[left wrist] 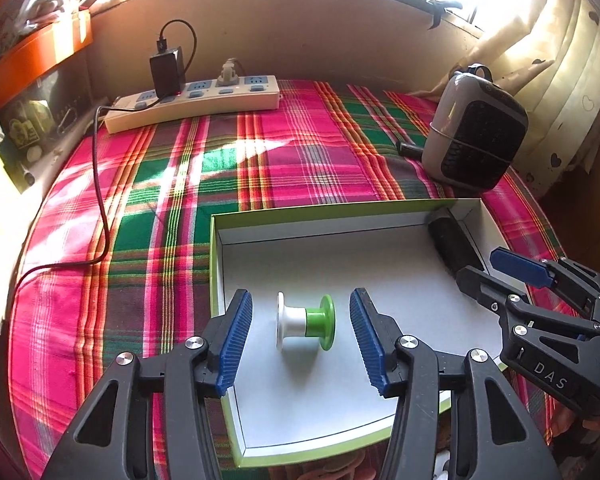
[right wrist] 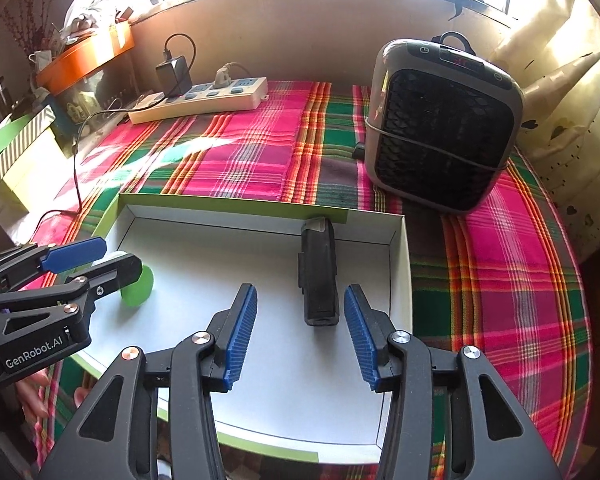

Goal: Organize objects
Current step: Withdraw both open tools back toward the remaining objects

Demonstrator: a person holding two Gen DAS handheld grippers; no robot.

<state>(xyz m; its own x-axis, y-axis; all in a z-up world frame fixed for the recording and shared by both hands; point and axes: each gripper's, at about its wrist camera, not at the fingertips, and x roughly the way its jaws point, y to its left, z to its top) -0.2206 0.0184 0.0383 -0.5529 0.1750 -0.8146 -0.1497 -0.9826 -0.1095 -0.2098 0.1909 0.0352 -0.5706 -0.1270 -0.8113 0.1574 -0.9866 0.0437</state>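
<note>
Spool (left wrist: pixel 306 322), white on one half and green on the other, lies on its side on the white floor of the box (left wrist: pixel 216 264), lower middle of the left wrist view. Left gripper (left wrist: pixel 300 338) sits spread wide around it, pads clear of both flanges, so nothing's grabbed. Over in the right wrist view, a black block (right wrist: pixel 318 276) lies along the box's right wall, center frame. Right gripper (right wrist: pixel 300 332) is parted too, its pads either side of the block's near end and off it. Plaid cloth (left wrist: pixel 284 152) underneath, power strip (left wrist: pixel 196 102) upper left, heater (right wrist: pixel 444 128) upper right.
</note>
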